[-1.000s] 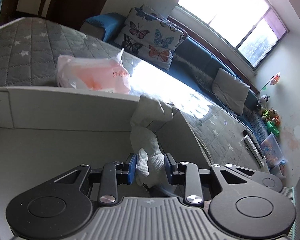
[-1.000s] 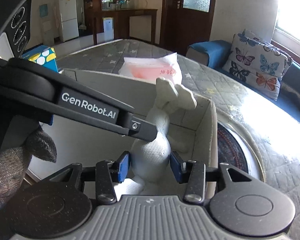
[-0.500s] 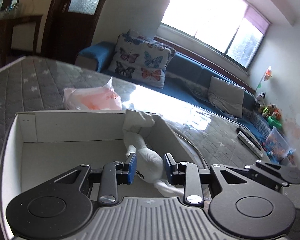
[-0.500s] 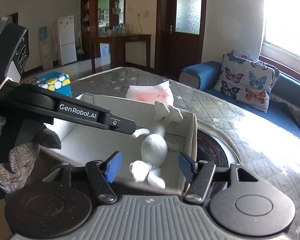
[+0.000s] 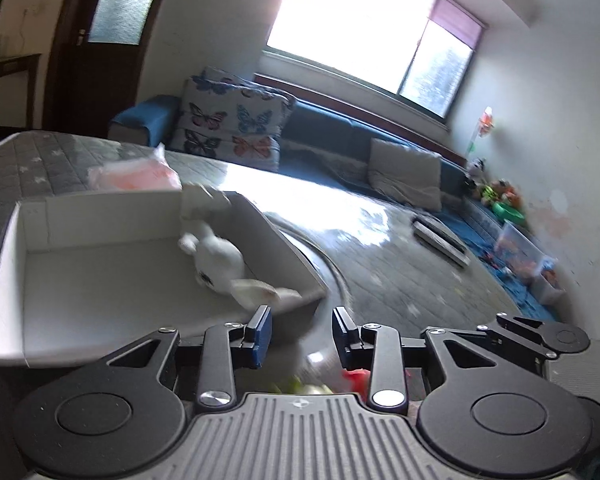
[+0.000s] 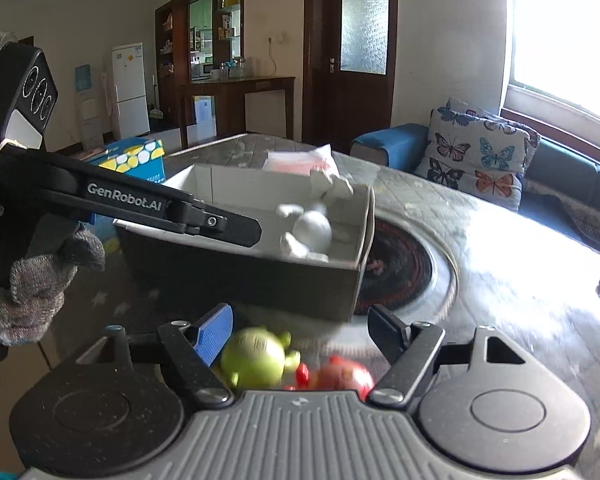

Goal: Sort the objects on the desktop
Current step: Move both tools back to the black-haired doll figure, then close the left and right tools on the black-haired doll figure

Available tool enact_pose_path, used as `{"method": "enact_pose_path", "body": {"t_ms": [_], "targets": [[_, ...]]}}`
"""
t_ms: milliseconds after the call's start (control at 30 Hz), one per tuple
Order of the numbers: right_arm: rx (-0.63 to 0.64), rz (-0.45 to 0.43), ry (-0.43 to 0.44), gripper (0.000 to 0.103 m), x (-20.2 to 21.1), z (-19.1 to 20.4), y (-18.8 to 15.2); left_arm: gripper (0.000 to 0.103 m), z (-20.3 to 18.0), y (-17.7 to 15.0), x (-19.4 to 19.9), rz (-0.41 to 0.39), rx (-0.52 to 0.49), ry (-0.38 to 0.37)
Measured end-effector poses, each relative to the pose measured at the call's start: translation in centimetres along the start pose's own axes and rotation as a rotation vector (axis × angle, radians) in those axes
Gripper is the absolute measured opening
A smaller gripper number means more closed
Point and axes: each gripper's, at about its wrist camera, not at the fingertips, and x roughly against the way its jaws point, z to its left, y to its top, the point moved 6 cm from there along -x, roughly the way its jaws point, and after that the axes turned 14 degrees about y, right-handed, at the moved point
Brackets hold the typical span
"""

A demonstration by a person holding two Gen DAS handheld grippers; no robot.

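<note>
Nearest to the right gripper [image 6: 300, 330], its fingers stand wide apart and grasp nothing; they have just been opening. Just under them on the counter [image 6: 500, 320] lie a green toy [image 6: 256, 356] and a red toy [image 6: 342, 376], not yet sorted, probably the next things to take. The left gripper [image 5: 302, 334] has also just been opening, and nothing is between its fingers.

Farther away stands the white box [image 5: 100, 276], and the white plush rabbit [image 5: 220, 260] lies inside it against the right wall, released there as its sorted place. Its long axis runs roughly along that wall. In the left wrist view its head and ears point toward the camera, the legs toward the far corner.

Behind the box lies a pink plastic bag [image 5: 134, 176].
</note>
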Motion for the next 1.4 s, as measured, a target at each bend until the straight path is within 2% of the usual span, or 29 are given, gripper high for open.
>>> {"method": "enact_pose_path", "body": {"t_ms": [133,567,633,967,1167,1400], "targets": [[-0.023,0.02,0.0,0.082,0.9,0.7,-2.2,0.036,-1.0,-1.7,0.6,0.022,-0.01,-0.031],[-0.053,0.088,-0.007,0.079,1.1,1.6,-6.7,0.036,-5.0,-6.8,0.2,0.139,-0.085,-0.149],[-0.059,0.092,-0.006,0.076,1.0,1.5,-7.0,0.036,-5.2,-7.0,-0.1,0.151,-0.085,-0.15],[-0.082,0.093,0.014,0.069,0.5,0.9,-7.5,0.036,-5.7,-7.8,-1.3,0.202,-0.084,-0.166],[-0.081,0.093,0.034,0.064,0.4,1.0,-7.6,0.037,-5.8,-7.7,-1.7,0.206,-0.087,-0.175],[-0.072,0.106,0.021,0.064,0.5,1.4,-7.9,0.038,-5.9,-7.8,-1.5,0.208,-0.075,-0.178]]}}
